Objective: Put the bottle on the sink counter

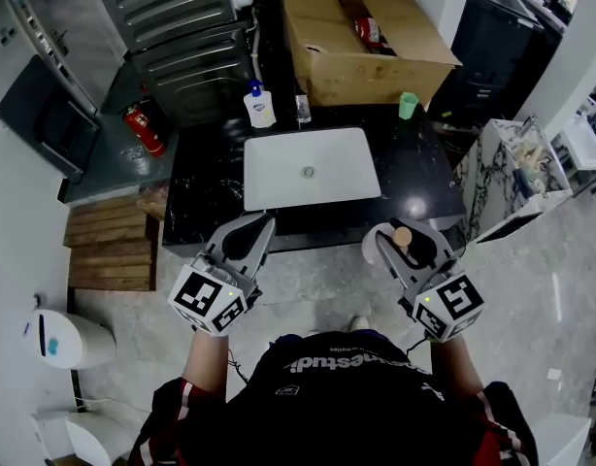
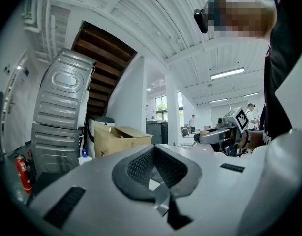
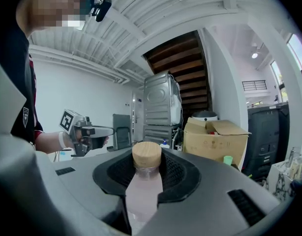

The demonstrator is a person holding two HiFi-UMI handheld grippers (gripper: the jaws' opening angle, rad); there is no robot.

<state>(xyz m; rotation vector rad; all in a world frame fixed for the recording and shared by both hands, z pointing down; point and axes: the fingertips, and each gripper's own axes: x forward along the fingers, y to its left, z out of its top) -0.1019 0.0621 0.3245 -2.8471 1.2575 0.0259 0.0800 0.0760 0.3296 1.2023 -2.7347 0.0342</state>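
Note:
My right gripper (image 1: 407, 241) is shut on a pale pink bottle (image 3: 144, 188) with a round wooden cap (image 3: 146, 155); the jaws clamp its neck and body. In the head view the bottle's cap (image 1: 403, 235) shows between the jaws, held just in front of the black sink counter (image 1: 419, 178), near its front right edge. My left gripper (image 1: 248, 241) hovers at the counter's front left edge, shut with nothing between its jaws (image 2: 158, 181). A white sink basin (image 1: 310, 168) is set into the counter's middle.
On the counter's back stand a blue-capped soap dispenser (image 1: 260, 105), a small dark bottle (image 1: 303, 108), a green cup (image 1: 408, 106) and a large open cardboard box (image 1: 361, 42). A red fire extinguisher (image 1: 145, 129) and wooden pallets (image 1: 114, 246) lie left. A marble stand (image 1: 516, 178) is right.

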